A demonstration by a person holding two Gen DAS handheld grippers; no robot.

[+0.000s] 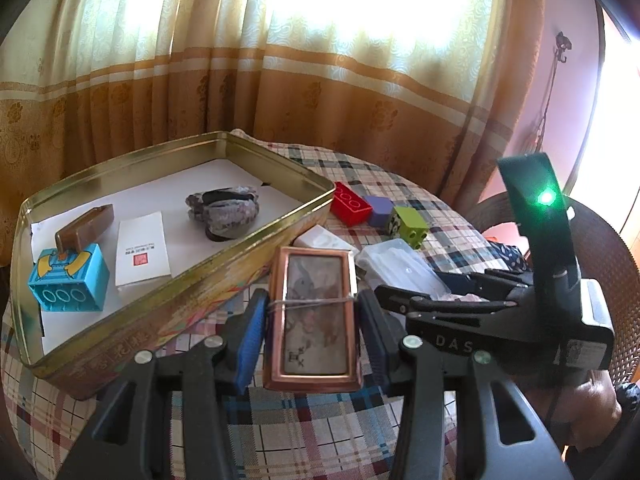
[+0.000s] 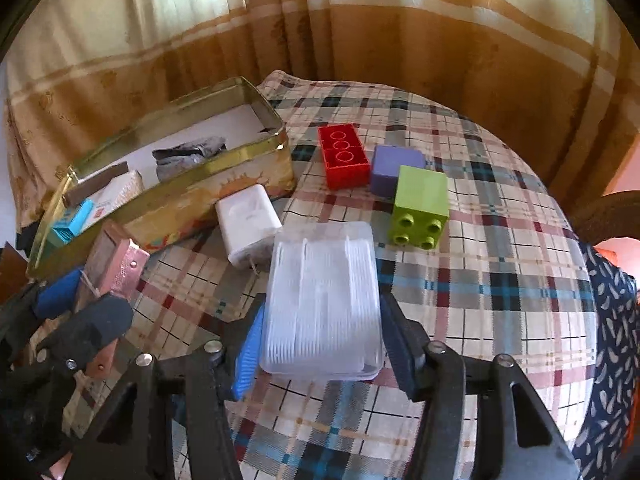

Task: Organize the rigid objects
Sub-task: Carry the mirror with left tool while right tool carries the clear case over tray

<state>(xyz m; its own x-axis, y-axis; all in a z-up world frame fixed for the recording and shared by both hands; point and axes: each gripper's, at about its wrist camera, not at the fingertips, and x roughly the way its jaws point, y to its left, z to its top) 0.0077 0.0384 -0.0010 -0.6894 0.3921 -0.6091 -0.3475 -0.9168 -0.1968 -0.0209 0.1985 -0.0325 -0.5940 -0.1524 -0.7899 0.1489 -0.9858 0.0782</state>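
My left gripper (image 1: pixel 313 298) is shut on a copper-framed flat box (image 1: pixel 314 312) with a rubber band around it, held beside the gold tin (image 1: pixel 240 256). My right gripper (image 2: pixel 323 304) is shut on a clear plastic box (image 2: pixel 322 300) of white picks, both pads against its sides, low over the plaid cloth. In the tin lie a blue brick (image 1: pixel 68 280), a brown block (image 1: pixel 84 226), a white card box (image 1: pixel 140 248) and a grey stone-like lump (image 1: pixel 224 212). On the cloth lie a red brick (image 2: pixel 344 156), a purple block (image 2: pixel 394 168), a green brick (image 2: pixel 420 204) and a white charger (image 2: pixel 248 224).
The round table (image 2: pixel 500 280) wears a plaid cloth, with bare cloth to the right of the bricks. Gold curtains (image 2: pixel 400 40) hang close behind. A dark patterned cloth (image 2: pixel 612 320) hangs at the right edge, and a wicker chair (image 1: pixel 600 240) stands beyond it.
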